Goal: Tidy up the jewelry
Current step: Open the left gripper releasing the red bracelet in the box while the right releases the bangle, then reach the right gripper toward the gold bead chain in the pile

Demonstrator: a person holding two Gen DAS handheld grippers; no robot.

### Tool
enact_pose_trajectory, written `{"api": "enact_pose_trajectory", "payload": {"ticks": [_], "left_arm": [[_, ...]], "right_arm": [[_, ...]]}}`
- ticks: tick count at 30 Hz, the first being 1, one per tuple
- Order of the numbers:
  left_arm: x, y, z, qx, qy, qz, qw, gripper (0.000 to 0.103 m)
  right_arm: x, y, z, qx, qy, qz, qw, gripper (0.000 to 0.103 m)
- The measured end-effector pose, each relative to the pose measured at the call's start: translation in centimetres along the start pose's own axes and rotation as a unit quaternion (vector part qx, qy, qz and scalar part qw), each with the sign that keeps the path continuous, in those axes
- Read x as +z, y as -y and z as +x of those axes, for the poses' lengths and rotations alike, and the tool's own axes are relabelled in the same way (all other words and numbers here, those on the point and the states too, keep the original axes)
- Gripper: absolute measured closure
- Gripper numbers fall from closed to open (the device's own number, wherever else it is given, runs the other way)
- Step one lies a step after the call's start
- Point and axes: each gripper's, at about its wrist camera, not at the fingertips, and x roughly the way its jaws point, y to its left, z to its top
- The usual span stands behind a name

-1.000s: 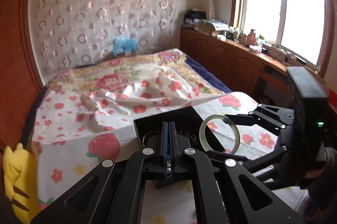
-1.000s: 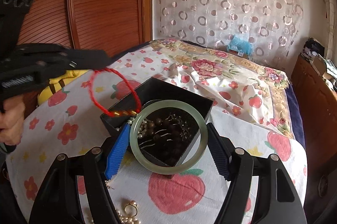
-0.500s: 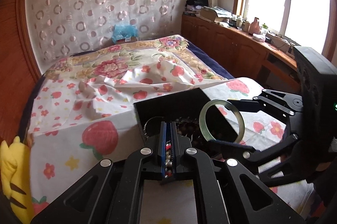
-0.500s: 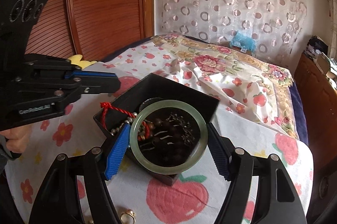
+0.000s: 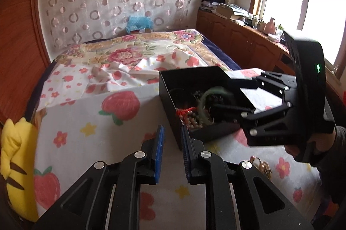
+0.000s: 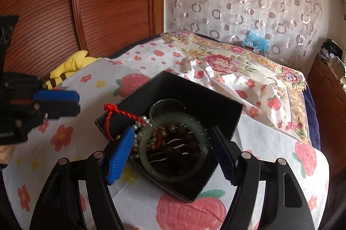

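I find my right gripper (image 6: 173,152) spread wide over the square black cardboard box (image 6: 201,104) on the strawberry-print bedsheet (image 6: 101,83), its blue pads apart from the pale green jade bangle (image 6: 173,173), which lies blurred inside the box on dark wooden beads (image 6: 179,139). A red braided cord (image 6: 123,113) hangs over the box's left rim beside white pearls (image 6: 138,132). My left gripper (image 5: 172,150), partly parted, grips nothing, near the box's near corner.
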Motion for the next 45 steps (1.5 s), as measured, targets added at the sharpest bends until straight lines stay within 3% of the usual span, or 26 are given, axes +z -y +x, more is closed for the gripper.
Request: {"api": "enact_pose_trajectory", "payload": {"ticks": [5, 13, 20, 24, 28, 34, 37, 44, 45], "left_arm": [[-1.2, 0.7, -0.1, -0.007, -0.008, 0.004, 0.9999, 0.087], [-2.8, 2.5, 0.1, -0.028, -0.028, 0.012, 0.9992, 0.086], [-3.9, 4.3, 0.2, -0.044, -0.037, 0.025, 0.998, 0.086], [-4.2, 4.5, 0.1, -0.046, -0.039, 0.025, 0.9979, 0.085], [-4.4, 4.7, 0.0, -0.047, -0.04, 0.026, 0.9977, 0.085], [-4.3, 4.6, -0.1, -0.046, -0.04, 0.025, 0.9978, 0.085], [-4.3, 4.4, -0.2, -0.047, -0.04, 0.023, 0.9978, 0.085], [-4.4, 4.4, -0.2, -0.049, -0.041, 0.025, 0.9976, 0.085], [-4.4, 4.4, -0.1, -0.049, -0.042, 0.025, 0.9976, 0.085]], "right_arm": [[-0.5, 0.4, -1.5, -0.012, 0.008, 0.008, 1.0, 0.027], [-4.3, 0.5, -6.2, -0.015, 0.008, 0.03, 0.999, 0.027], [-8.1, -0.3, -7.5, 0.0, -0.031, 0.041, 0.999, 0.048], [-9.6, -1.3, -7.0, 0.018, -0.06, 0.038, 0.997, 0.068], [-10.3, -1.8, -6.5, 0.02, -0.079, 0.036, 0.996, 0.076], [-10.9, -2.0, -5.8, 0.006, -0.103, 0.025, 0.994, 0.08], [-10.9, -2.0, -5.4, -0.03, -0.111, 0.011, 0.993, 0.08], [-10.7, -1.8, -5.2, -0.02, -0.109, 0.019, 0.994, 0.083], [-10.6, -1.9, -5.2, -0.016, -0.109, 0.018, 0.994, 0.087]]}}
